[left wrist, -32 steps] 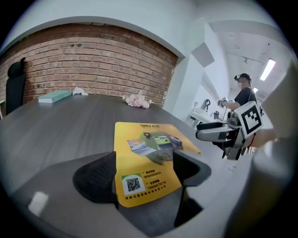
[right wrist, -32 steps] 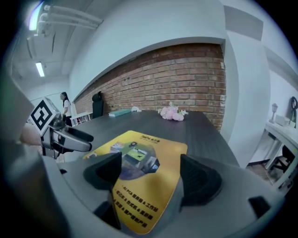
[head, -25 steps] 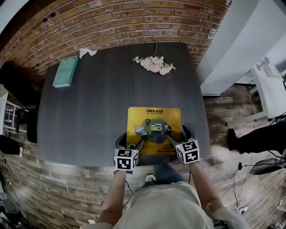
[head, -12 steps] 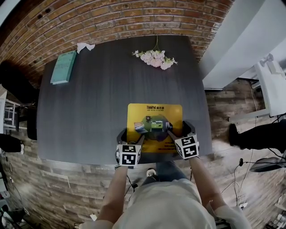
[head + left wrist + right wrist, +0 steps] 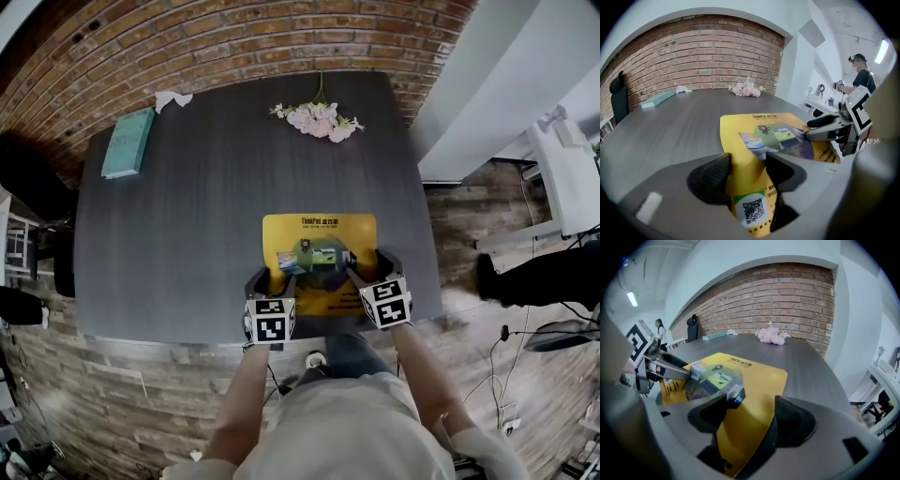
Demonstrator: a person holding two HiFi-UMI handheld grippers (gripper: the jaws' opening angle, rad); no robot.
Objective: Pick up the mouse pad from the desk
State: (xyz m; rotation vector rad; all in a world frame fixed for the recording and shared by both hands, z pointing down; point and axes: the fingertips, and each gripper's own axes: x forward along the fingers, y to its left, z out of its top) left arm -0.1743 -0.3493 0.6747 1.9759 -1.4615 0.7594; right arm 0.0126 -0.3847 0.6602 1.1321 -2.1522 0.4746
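A yellow mouse pad (image 5: 319,234) with a printed picture lies on the dark desk (image 5: 187,234), its near edge at the desk's front edge. My left gripper (image 5: 272,284) straddles the pad's near left corner. In the left gripper view the pad (image 5: 740,126) runs up between the jaws of that gripper (image 5: 747,171), which are closing but still stand apart. My right gripper (image 5: 370,267) straddles the near right corner. In the right gripper view the pad (image 5: 754,376) also lies between the closing jaws of that gripper (image 5: 750,411), with a wide gap.
Pink flowers (image 5: 317,119) lie at the desk's far edge, with a teal book (image 5: 127,142) and a crumpled tissue (image 5: 172,98) at the far left. A brick wall backs the desk. A black chair (image 5: 37,178) stands on the left and a person (image 5: 534,277) on the right.
Both grippers have stayed at the pad's near corners and their jaws have drawn a little closer together. The pad has not visibly moved on the desk.
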